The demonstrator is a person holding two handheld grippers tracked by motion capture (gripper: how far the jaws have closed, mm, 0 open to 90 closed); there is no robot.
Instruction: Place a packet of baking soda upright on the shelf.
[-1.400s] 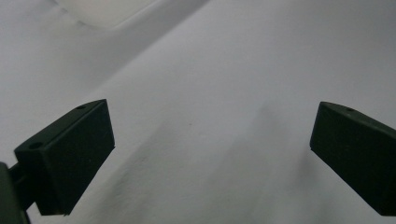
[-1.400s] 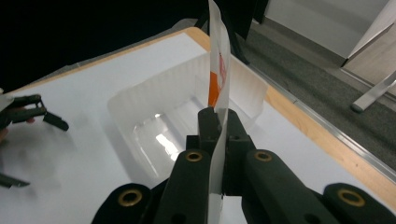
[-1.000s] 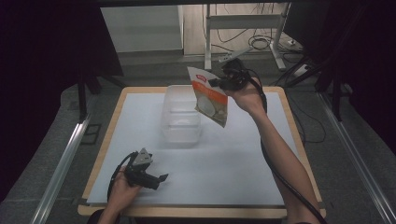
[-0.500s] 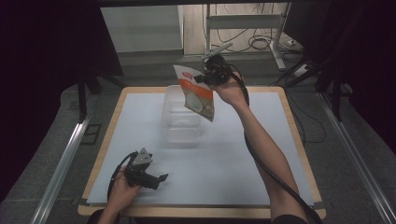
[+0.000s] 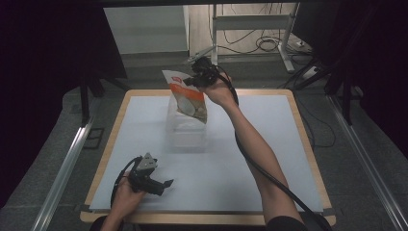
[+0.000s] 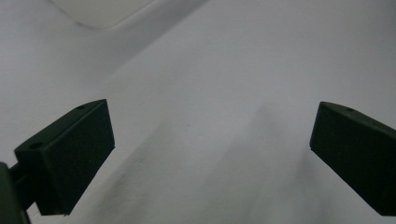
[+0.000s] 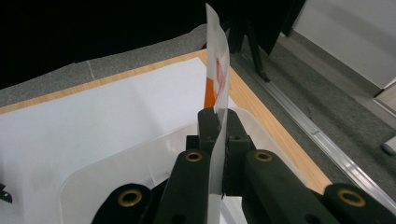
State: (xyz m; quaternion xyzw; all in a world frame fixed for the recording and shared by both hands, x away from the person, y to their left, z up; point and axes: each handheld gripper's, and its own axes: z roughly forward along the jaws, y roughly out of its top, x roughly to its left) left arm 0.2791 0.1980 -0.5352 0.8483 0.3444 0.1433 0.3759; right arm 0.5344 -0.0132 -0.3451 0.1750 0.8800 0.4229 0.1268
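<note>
Black hand-held gripper [image 5: 166, 183], brass-ringed screw holes, trailing cable

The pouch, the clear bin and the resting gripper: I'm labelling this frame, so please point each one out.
pouch [image 5: 188, 100], high view, on its printed front face.
clear bin [image 5: 186, 137], high view, on its near wall.
left gripper [image 5: 163, 185], high view, between its open fingertips.
</note>
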